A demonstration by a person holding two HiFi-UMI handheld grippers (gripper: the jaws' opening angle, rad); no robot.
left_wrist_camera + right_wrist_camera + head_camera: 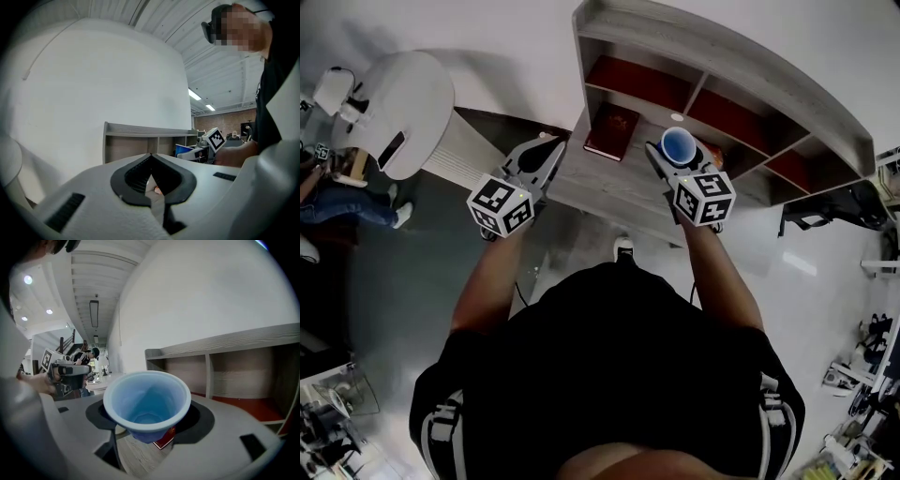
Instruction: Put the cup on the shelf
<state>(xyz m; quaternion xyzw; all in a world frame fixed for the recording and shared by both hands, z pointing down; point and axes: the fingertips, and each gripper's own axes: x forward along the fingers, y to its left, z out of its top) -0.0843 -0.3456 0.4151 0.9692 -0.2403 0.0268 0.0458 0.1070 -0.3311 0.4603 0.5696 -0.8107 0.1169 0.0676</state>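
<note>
Cup [147, 404]: blue, upright with its mouth up and nothing visible inside. It is held above the surface in front of the shelf and is in no compartment.
Right tongs [677, 155]: the jaws stand wide apart, one on each side of the cup's lower body, gripping it.
Left tongs [151, 157]: the jaws meet at the tips with nothing between them. They are held over the left edge of the surface, just left of the book and not touching it.
Shelf [727, 89]: grey wood, standing at the back of the surface against a white wall [93, 84]. Its open compartments sit side by side and have red floors.
Book [611, 131]: dark red, lying flat on the surface in front of the left compartment, between the two tongs.
Surface [609, 187]: grey wood grain, bare in front of the book.
Round table [403, 108]: white, off to the left, well apart from the shelf.
Person [609, 375]: in a black top, both arms stretched forward.
</note>
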